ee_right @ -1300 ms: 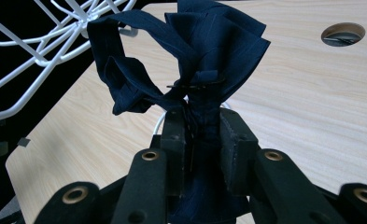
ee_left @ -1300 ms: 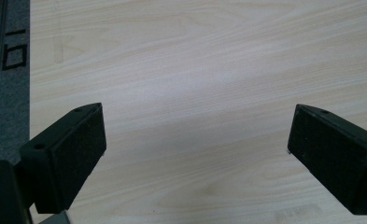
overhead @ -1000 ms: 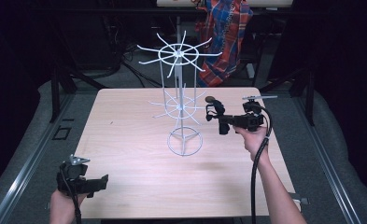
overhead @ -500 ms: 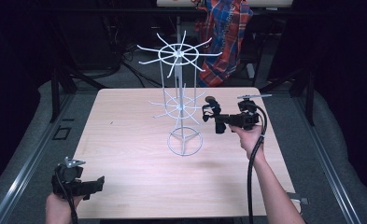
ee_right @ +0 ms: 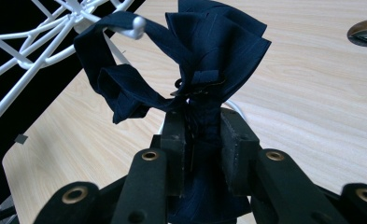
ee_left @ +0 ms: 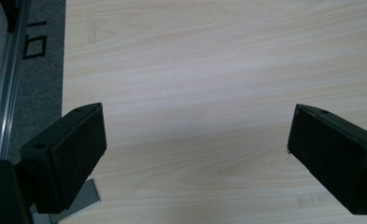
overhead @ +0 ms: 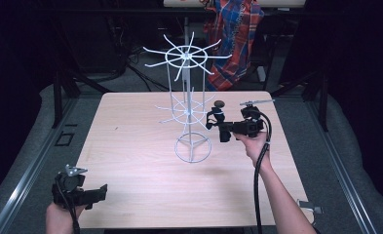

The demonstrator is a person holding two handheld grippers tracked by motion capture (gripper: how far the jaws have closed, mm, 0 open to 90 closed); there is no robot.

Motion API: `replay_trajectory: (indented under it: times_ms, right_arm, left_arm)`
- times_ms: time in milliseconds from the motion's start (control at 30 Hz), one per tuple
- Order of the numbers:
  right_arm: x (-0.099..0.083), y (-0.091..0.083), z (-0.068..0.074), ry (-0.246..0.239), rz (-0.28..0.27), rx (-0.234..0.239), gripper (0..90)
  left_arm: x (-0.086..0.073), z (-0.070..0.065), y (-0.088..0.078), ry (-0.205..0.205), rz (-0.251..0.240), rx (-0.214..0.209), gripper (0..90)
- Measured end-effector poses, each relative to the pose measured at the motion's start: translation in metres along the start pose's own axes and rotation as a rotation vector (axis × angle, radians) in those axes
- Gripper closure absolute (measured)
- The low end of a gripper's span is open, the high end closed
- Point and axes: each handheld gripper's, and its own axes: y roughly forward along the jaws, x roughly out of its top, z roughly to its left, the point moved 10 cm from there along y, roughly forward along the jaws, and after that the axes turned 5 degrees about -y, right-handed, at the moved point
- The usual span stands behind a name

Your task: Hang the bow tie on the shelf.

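- Where the table is seen from above, one white wire rack is counted, stood upright near the middle, with two rings of spokes, one at the top and one lower.
- Two grippers are counted, one held in each hand.
- The left gripper is held at the near left corner of the table; its jaws are seen spread wide apart over bare wood, with nothing between them.
- The right gripper is held just right of the rack, and its jaws are clamped on one dark blue cloth.
- A loop of the cloth is draped over the ball tip of one spoke.
- One checked cloth is hung behind the table.
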Motion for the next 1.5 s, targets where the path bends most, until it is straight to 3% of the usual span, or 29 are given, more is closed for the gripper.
replay_trajectory:
  times_ms: [200, 633, 1500]
  right_arm:
    - [-0.003, 0.009, 0.006, -0.027, 0.027, -0.007, 72.5]
    - [-0.010, 0.019, 0.012, -0.075, 0.050, -0.029, 71.7]
    - [-0.019, 0.029, 0.021, -0.100, 0.076, -0.018, 68.6]
  left_arm:
    - [-0.002, 0.002, -0.003, -0.011, -0.003, 0.003, 4.6]
    - [0.001, -0.004, 0.001, 0.012, 0.005, -0.008, 4.7]
    - [0.002, -0.011, 0.006, 0.041, 0.028, -0.025, 4.6]
